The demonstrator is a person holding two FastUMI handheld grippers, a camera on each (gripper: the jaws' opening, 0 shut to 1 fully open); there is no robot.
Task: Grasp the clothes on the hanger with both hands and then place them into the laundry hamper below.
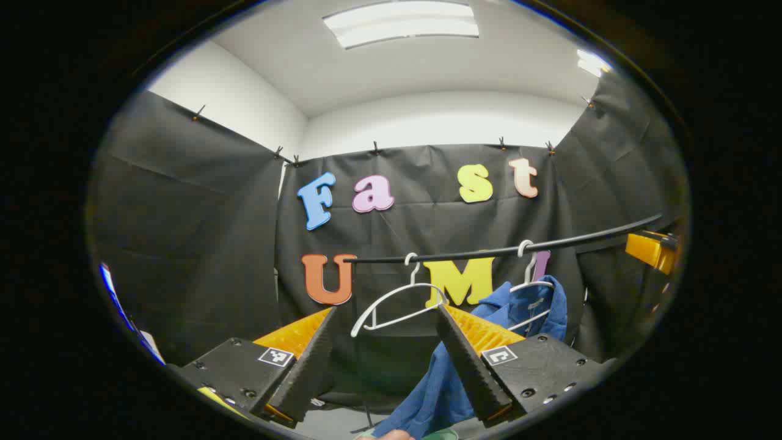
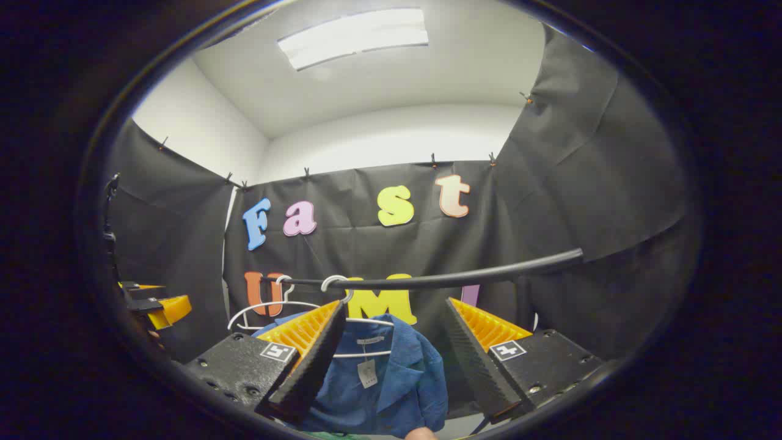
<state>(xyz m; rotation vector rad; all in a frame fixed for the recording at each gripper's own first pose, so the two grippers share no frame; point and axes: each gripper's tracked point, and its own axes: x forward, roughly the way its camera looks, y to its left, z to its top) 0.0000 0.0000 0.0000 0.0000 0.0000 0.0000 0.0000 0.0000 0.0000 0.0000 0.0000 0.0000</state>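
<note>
One black rail (image 1: pixel 507 249) spans the booth. Two white hangers hook over it: one bare hanger (image 1: pixel 391 299) and one hanger carrying the garment (image 2: pixel 360 333). One blue shirt (image 2: pixel 391 379) hangs there (a single paper tag (image 2: pixel 367 373) dangles at its collar). Two grippers are counted, the left gripper (image 1: pixel 385 351) and the right gripper (image 2: pixel 394 348), each with two fingers. One ceiling light (image 2: pixel 354 38) glows overhead.

Rail (image 1: pixel 507 249) crossing centre-right of left gripper view; bare hanger (image 1: pixel 397 299) hanging lower centre, shirt (image 1: pixel 525 305) on second hanger (image 1: pixel 530 269) hanging to its right. In right gripper view, shirt (image 2: pixel 391 379) sitting bottom centre under rail (image 2: pixel 440 280), bare hanger (image 2: pixel 269 305) hanging to its left
</note>
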